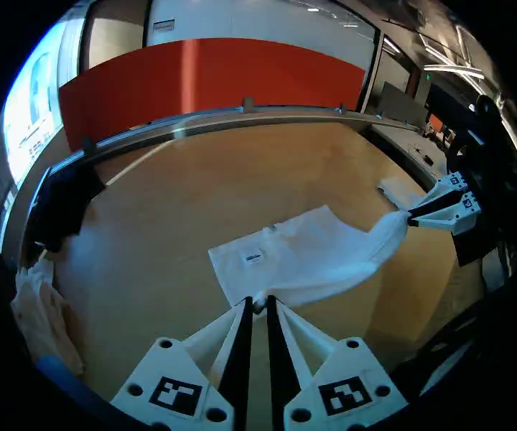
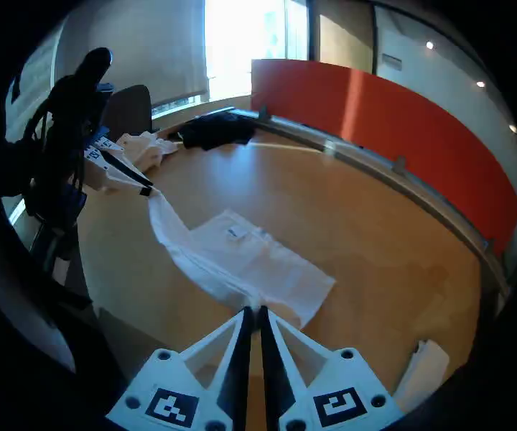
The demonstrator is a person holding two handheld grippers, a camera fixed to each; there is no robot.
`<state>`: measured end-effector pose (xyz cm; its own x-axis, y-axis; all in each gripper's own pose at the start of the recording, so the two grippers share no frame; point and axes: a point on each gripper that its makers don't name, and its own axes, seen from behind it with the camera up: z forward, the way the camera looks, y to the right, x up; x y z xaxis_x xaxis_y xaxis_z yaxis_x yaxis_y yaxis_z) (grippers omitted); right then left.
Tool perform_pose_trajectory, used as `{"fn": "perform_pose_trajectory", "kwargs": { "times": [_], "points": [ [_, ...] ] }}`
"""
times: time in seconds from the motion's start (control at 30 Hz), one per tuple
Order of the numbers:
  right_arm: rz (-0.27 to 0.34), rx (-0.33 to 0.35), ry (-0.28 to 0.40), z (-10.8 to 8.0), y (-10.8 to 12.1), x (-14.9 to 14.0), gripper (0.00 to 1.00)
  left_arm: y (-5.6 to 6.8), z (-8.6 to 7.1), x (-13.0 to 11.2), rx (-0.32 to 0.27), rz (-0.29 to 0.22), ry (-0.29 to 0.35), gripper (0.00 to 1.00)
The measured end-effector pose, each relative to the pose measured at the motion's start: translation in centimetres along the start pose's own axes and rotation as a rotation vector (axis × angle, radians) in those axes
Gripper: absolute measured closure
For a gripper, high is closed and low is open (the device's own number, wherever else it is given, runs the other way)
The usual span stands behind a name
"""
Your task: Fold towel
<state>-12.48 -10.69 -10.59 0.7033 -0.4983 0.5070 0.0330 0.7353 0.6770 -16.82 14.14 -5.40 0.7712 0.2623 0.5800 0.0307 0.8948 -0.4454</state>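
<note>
The towel (image 1: 309, 251) corner pinched in the left gripper (image 1: 258, 302) is hidden between its fingers, as is the corner pinched in the right gripper (image 2: 254, 310). The small tag (image 1: 251, 256) on the towel cannot be made out. The person (image 2: 50, 158) is lost in shadow (a dark silhouette). A pale cloth (image 1: 39, 316) is cut off at the lower left edge. What the dark bundle (image 1: 64, 201) is cannot be told.

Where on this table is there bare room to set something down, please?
Free: the wide bare wood between the towel and the red partition. Crowded: the corner with the dark garment and cream cloths, and the side with the small white cloth.
</note>
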Motion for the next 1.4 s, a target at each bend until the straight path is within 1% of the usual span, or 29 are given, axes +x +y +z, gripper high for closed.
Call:
{"fn": "perform_pose_trajectory", "kwargs": {
  "times": [0.27, 0.37, 0.5, 0.67, 0.87, 1.0, 1.07, 1.2, 1.23, 1.33, 1.37, 1.4],
  "points": [
    [0.009, -0.034, -0.038, 3.2, 3.6, 0.1, 0.91, -1.4, 3.3, 1.3, 0.023, 0.007, 0.002, 0.86],
    [0.018, -0.042, -0.051, 4.3, 4.5, 0.0, 0.91, -2.0, 4.5, 1.5, 0.029, 0.010, -0.003, 0.86],
    [0.026, -0.041, -0.073, 5.3, 5.0, -0.4, 0.92, -2.4, 5.8, 1.7, 0.031, 0.014, -0.012, 0.86],
    [0.038, -0.047, -0.096, 6.2, 5.5, -1.0, 0.91, -2.6, 7.0, 1.4, 0.026, 0.020, -0.024, 0.86],
    [0.078, -0.062, -0.119, 8.2, 6.7, -1.8, 0.91, -3.5, 9.2, 0.7, 0.038, 0.024, -0.049, 0.86],
    [0.105, -0.089, -0.131, 9.6, 7.7, -2.3, 0.89, -3.6, 10.9, 0.4, 0.034, 0.015, -0.055, 0.86],
    [0.116, -0.101, -0.134, 10.1, 8.1, -2.5, 0.87, -3.7, 11.6, 0.2, 0.038, 0.011, -0.056, 0.86],
    [0.132, -0.121, -0.140, 10.9, 8.8, -3.0, 0.80, -4.5, 12.7, -0.1, 0.072, 0.009, -0.059, 0.86],
    [0.133, -0.127, -0.141, 11.0, 9.0, -3.1, 0.76, -4.7, 12.9, -0.2, 0.081, 0.011, -0.059, 0.86],
    [0.135, -0.152, -0.147, 11.1, 9.6, -3.4, 0.67, -5.4, 13.3, -0.4, 0.110, 0.018, -0.065, 0.76],
    [0.135, -0.161, -0.149, 11.2, 9.8, -3.6, 0.61, -5.6, 13.4, -0.4, 0.120, 0.021, -0.068, 0.73],
    [0.135, -0.170, -0.149, 11.1, 10.0, -3.7, 0.53, -5.7, 13.4, -0.4, 0.126, 0.023, -0.069, 0.68]
  ]
}}
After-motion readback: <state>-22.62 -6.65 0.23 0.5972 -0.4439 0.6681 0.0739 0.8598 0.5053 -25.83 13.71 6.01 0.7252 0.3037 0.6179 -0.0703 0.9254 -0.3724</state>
